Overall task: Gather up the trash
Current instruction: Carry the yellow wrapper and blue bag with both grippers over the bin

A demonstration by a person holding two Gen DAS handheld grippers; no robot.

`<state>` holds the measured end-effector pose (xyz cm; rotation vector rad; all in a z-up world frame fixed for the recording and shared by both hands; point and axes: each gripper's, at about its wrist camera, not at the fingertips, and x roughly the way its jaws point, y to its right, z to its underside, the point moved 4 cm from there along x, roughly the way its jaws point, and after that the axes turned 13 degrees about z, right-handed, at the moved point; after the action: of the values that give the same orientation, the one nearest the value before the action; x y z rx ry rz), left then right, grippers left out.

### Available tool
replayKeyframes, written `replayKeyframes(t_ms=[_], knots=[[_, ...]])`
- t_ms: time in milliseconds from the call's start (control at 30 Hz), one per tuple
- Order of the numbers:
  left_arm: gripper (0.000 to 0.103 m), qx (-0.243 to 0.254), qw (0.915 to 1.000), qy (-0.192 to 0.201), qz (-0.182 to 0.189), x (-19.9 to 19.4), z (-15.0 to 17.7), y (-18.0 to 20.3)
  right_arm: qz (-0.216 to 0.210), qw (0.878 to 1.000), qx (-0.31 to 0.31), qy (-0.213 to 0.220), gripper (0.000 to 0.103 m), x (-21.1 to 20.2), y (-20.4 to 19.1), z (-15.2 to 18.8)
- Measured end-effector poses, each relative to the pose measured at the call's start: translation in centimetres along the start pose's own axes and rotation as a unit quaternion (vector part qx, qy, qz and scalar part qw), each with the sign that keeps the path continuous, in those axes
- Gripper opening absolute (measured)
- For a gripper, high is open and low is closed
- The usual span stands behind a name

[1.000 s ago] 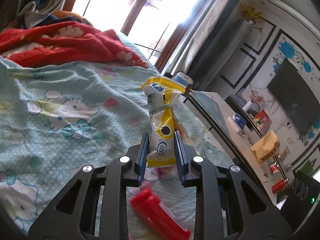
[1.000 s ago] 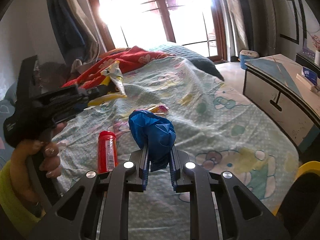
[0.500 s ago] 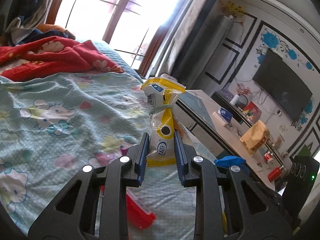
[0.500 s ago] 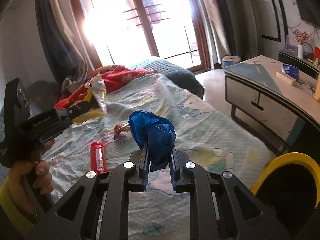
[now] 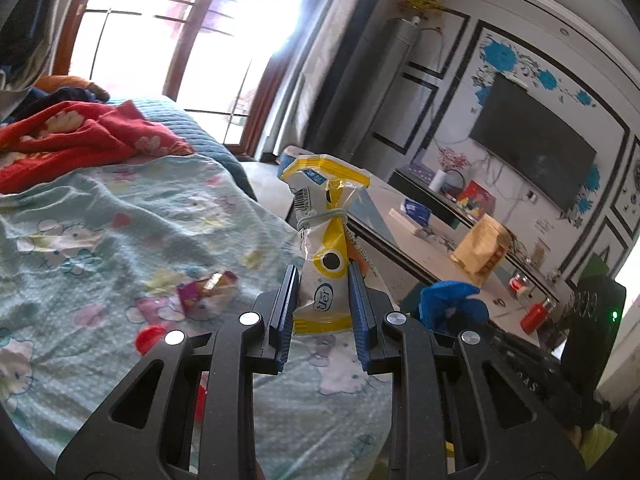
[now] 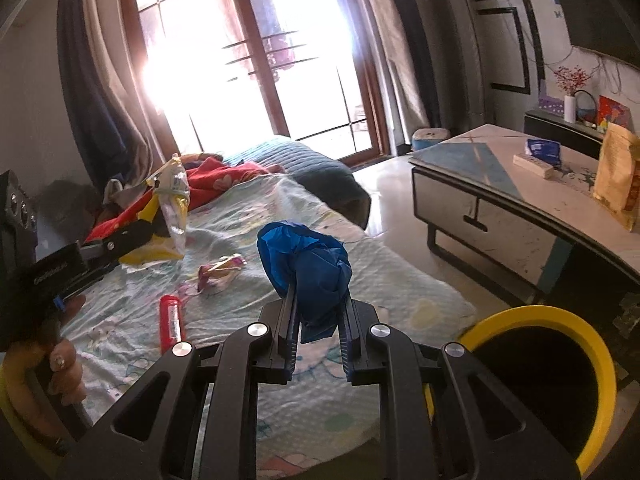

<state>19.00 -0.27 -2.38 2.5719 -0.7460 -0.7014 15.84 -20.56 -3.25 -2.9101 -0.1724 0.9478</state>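
Observation:
My left gripper (image 5: pixel 322 308) is shut on a yellow and white snack bag (image 5: pixel 326 240) tied with a band, held upright above the bed. It also shows in the right wrist view (image 6: pixel 170 200). My right gripper (image 6: pixel 318 316) is shut on a crumpled blue plastic bag (image 6: pixel 306 264), which shows in the left wrist view (image 5: pixel 450 306) too. A yellow-rimmed black trash bin (image 6: pixel 536 376) stands low at the right, beside the bed. A red tube (image 6: pixel 171 320) and a pink and yellow wrapper (image 6: pixel 220 272) lie on the bed sheet (image 6: pixel 360 280).
A red blanket (image 5: pixel 76 140) is bunched at the bed's far end. A low table (image 6: pixel 520 200) with a brown paper bag (image 6: pixel 616 176) and small boxes stands to the right. A TV (image 5: pixel 532 148) hangs on the wall. Bright windows lie ahead.
Both grippers have swung right and back from the bed with their trash still held. The yellow-rimmed bin has come further into the right wrist view. The wrapper now shows in the left view.

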Motion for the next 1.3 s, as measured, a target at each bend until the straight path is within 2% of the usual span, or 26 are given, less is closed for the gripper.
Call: replayKeyframes(t_ms=[367,833,900,933,1033,1067,1200,1300], knots=[[0.019,0.034,0.9978,-0.042,0.038,2.6,2.6,4.1,0.035,0.999,0.004,0.007,0.017,-1.4,2.7,0.3],[0.018,0.077,0.9882,-0.101,0.085,6.2,6.6,9.2,0.099,0.995,0.021,-0.003,0.017,-2.7,8.6,2.1],[0.017,0.081,0.9864,-0.11,0.092,6.7,7.1,9.8,0.106,0.994,0.026,-0.004,0.017,-2.9,9.6,2.5],[0.009,0.082,0.9855,-0.114,0.095,7.0,7.4,10.1,0.112,0.993,0.028,-0.006,0.017,-3.0,10.1,2.7],[0.005,0.082,0.9828,-0.128,0.105,7.9,8.2,10.8,0.126,0.991,0.035,-0.007,0.017,-3.3,11.5,3.2],[0.001,0.08,0.9821,-0.131,0.109,8.3,8.5,11.1,0.13,0.991,0.038,-0.009,0.017,-3.3,11.9,3.3],[0.0,0.067,0.9755,-0.163,0.131,10.5,10.4,12.3,0.142,0.988,0.058,-0.016,0.017,-3.6,14.0,4.2],[0.0,0.089,0.9702,-0.178,0.138,11.7,11.5,14.1,0.148,0.987,0.068,-0.016,0.017,-3.7,15.2,4.5]])
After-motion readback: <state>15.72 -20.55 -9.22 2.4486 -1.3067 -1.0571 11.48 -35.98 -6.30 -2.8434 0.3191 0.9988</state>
